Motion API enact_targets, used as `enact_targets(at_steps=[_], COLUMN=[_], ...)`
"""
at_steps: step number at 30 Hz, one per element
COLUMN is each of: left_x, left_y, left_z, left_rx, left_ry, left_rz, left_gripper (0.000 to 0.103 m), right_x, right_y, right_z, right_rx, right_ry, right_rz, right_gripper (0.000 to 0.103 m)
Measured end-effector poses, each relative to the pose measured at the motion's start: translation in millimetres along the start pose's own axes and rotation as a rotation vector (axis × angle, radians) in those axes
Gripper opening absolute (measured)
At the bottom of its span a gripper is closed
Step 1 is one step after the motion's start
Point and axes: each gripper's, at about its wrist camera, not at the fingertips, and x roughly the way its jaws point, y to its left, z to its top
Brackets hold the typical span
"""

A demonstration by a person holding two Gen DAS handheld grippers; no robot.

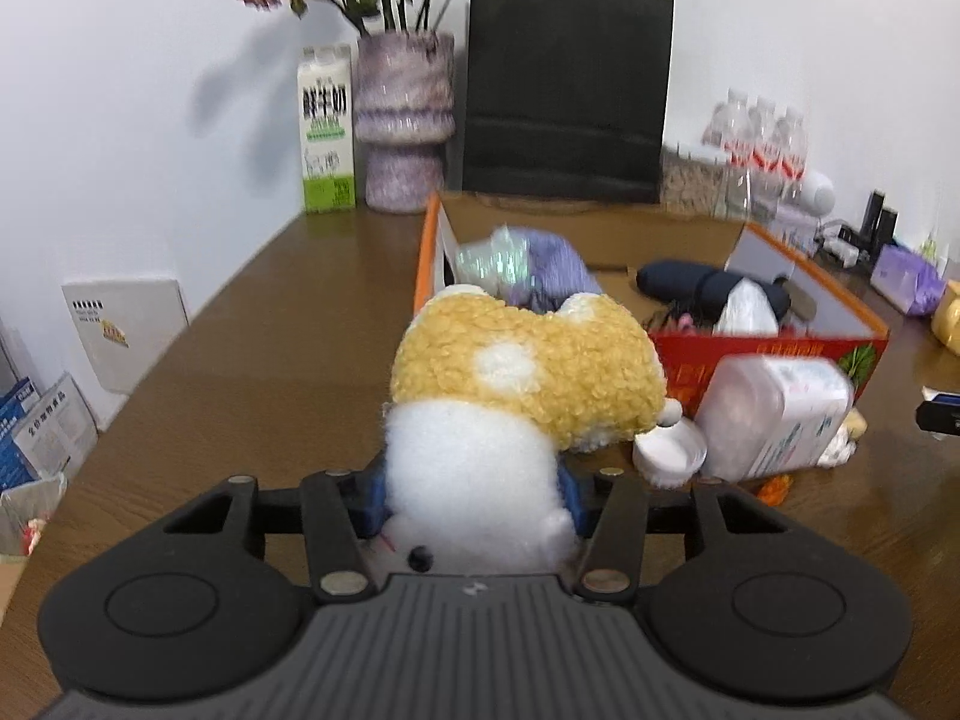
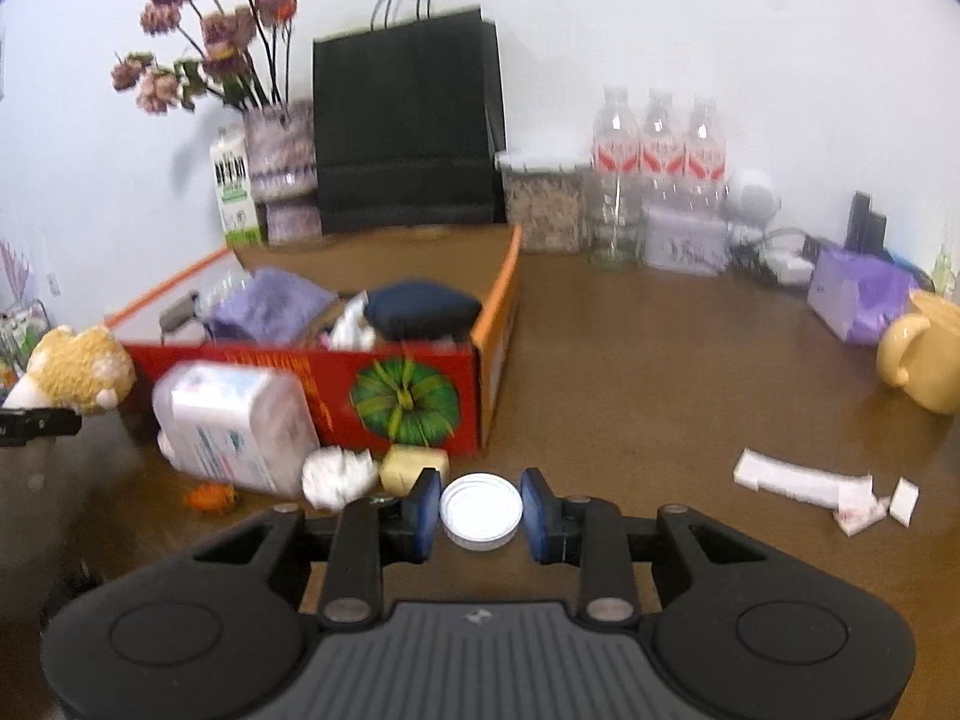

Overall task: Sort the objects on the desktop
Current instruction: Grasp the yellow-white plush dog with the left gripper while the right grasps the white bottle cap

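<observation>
Left wrist view: the left tongs pinch a plush toy, their blue pads pressed into its fluffy white body while its curly, golden-yellow head with white ears points away from the camera. Beyond the toy stands an open cardboard box with red and orange printed walls, on a brown wood-grain table; inside it lie a purple knitted cloth and a dark, padded, cylindrical pouch. Just right of the toy, a translucent plastic container with a printed label lies tilted against the box front, and a round white lid shows beside it. At the back wall stand a milk carton, a mottled purple vase of dried flowers and a matte black paper bag.

Right wrist view: the right tongs grip the round white lid by its ribbed rim, flat between the blue pads. Ahead to the left, the container leans on the box, with crumpled white paper and a pale yellow block at its foot. The plush toy shows at the left edge. A yellow ceramic mug and torn white paper scraps lie to the right.
</observation>
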Motion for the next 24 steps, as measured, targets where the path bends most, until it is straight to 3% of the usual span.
enact_targets(at_steps=[16, 24], left_x=[-4.3, 25.9], left_y=[-21.9, -34.5], left_z=[74.3, 91.6], left_rx=[0.025, 0.018], left_ry=[-0.192, -0.187], left_rz=[-0.051, -0.057], left_gripper=[0.051, 0.052], right_x=[24.2, 54.4], right_y=[55.2, 85.0], right_z=[92.4, 119.1], right_rx=[-0.066, -0.085], right_ry=[-0.196, -0.224], right_rz=[0.101, 0.15], right_gripper=[0.028, 0.028])
